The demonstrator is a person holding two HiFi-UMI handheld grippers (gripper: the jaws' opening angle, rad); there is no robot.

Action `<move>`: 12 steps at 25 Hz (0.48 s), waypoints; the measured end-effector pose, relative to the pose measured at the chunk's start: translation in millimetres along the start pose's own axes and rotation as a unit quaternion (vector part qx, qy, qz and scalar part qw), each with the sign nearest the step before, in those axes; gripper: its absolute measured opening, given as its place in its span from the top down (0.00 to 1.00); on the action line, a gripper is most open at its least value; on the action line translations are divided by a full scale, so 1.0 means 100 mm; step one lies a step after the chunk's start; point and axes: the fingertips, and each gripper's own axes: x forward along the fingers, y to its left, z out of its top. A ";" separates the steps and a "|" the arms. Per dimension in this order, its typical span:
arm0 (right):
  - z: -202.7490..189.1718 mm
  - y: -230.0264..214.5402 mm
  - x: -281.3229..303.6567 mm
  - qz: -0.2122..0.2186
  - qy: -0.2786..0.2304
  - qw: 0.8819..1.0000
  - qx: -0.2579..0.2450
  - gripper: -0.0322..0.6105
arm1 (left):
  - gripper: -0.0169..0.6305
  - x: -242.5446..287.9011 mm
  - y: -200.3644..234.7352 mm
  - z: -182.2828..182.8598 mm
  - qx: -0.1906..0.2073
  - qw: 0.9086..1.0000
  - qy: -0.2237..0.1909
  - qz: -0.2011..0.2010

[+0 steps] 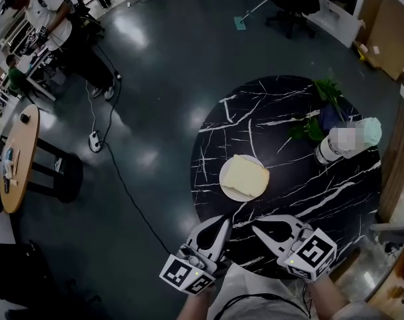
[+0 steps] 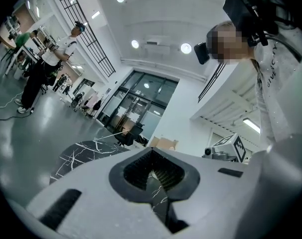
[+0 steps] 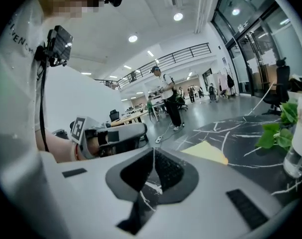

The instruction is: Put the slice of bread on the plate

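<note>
At the left, we hold the left hand-held gripper [image 1: 223, 223] about level over the near edge of the desk [image 1: 302, 199], jaws together and empty; ahead, the slice of bread [image 1: 246, 175] lies on the plate [image 1: 227, 188]; at the right, the right hand-held gripper [image 1: 258, 227] angles inward, jaws together, holding nothing.

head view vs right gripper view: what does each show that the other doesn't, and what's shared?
Head view only: the round white plate under the pale square slice of bread, and the marker cube on the right gripper. Right gripper view only: ceiling lights, the upper-floor railing. Both: the bread, the round black marble-patterned table, the green leafy plant, the left gripper.
</note>
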 end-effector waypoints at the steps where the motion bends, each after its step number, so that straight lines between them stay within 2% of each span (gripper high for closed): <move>1: 0.06 0.02 -0.02 -0.001 -0.010 1.000 -0.005 0.92 | 0.96 0.00 -0.02 0.01 0.000 1.000 0.000 -0.002; 6: 0.27 0.16 -0.14 -0.003 -0.027 0.999 -0.045 0.93 | 0.96 0.02 -0.21 0.10 0.001 1.000 0.000 -0.022; 12: 0.42 0.35 -0.23 -0.001 -0.025 0.997 -0.067 0.93 | 0.96 0.03 -0.35 0.25 0.008 0.999 -0.007 -0.039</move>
